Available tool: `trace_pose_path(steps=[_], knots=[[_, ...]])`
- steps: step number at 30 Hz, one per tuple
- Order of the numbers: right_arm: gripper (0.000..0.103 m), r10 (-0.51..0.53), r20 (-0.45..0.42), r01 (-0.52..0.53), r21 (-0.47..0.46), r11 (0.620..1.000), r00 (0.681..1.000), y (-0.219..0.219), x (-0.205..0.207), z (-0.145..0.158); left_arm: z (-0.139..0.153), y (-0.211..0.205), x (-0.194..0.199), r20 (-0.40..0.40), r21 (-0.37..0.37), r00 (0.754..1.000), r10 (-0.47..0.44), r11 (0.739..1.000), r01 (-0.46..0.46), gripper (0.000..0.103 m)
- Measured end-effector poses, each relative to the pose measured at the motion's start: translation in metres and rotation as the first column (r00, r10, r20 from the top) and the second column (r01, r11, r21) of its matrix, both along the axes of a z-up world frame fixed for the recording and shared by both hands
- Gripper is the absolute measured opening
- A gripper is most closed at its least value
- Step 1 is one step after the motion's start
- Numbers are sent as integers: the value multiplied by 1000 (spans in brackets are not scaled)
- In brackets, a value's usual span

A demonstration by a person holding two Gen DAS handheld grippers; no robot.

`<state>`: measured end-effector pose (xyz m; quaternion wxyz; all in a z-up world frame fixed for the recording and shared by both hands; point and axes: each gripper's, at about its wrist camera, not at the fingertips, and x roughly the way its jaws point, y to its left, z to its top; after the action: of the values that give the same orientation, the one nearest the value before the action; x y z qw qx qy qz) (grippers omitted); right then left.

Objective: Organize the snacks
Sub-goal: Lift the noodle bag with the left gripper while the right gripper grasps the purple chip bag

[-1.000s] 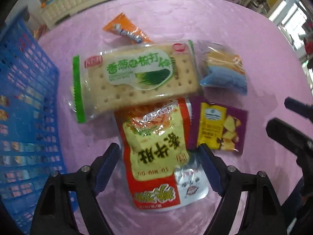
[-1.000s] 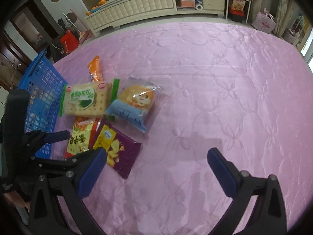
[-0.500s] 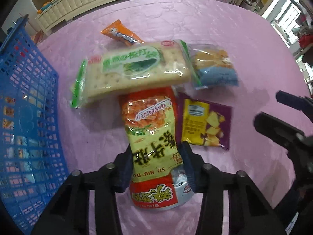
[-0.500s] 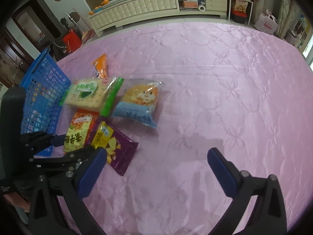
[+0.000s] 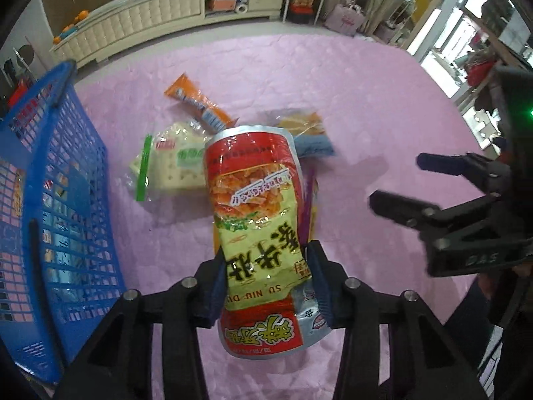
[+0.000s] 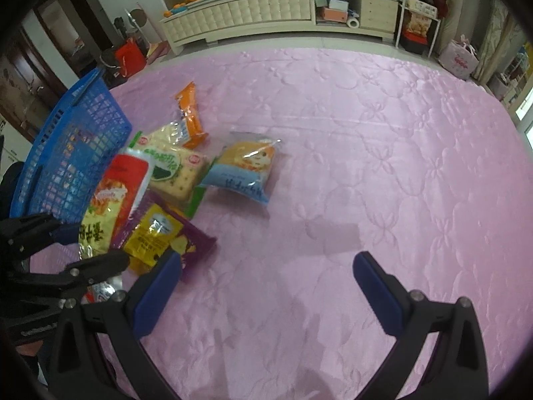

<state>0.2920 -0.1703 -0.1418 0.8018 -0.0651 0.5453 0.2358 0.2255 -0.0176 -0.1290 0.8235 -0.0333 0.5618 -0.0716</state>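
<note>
My left gripper is shut on a red and yellow snack bag and holds it lifted above the pink tablecloth; the bag also shows in the right wrist view. Under and behind it lie a cracker pack, an orange packet, a blue and clear pastry bag and a purple and yellow packet. A blue basket stands at the left. My right gripper is open and empty over bare cloth, right of the snacks.
The pink tablecloth stretches wide to the right and front. A white cabinet and shelves stand beyond the table's far edge. The basket holds several flat packets.
My left gripper closed on the red and yellow bag and lifted it off the cloth. The view tilted up. The right gripper stayed open and barely moved.
</note>
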Motion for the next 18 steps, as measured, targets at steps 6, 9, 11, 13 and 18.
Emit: trace_pose_path(steps=[6,9,11,13,18], knots=[[103,8,18,-8,5,1000,1000,4,-11,17,33,3,-16,55,25,998,-7,1000,6,42],[103,28,26,-28,30,999,999,10,-17,27,40,8,-28,74,13,997,-5,1000,4,42],[103,55,34,-56,30,998,998,16,-23,31,48,13,-37,91,22,996,5,1000,-7,42],[103,74,30,-75,31,997,997,21,-26,32,57,18,-44,102,11,995,5,1000,-6,42],[103,75,-10,-75,40,996,997,30,-34,27,73,25,-40,137,33,990,27,999,-32,42]])
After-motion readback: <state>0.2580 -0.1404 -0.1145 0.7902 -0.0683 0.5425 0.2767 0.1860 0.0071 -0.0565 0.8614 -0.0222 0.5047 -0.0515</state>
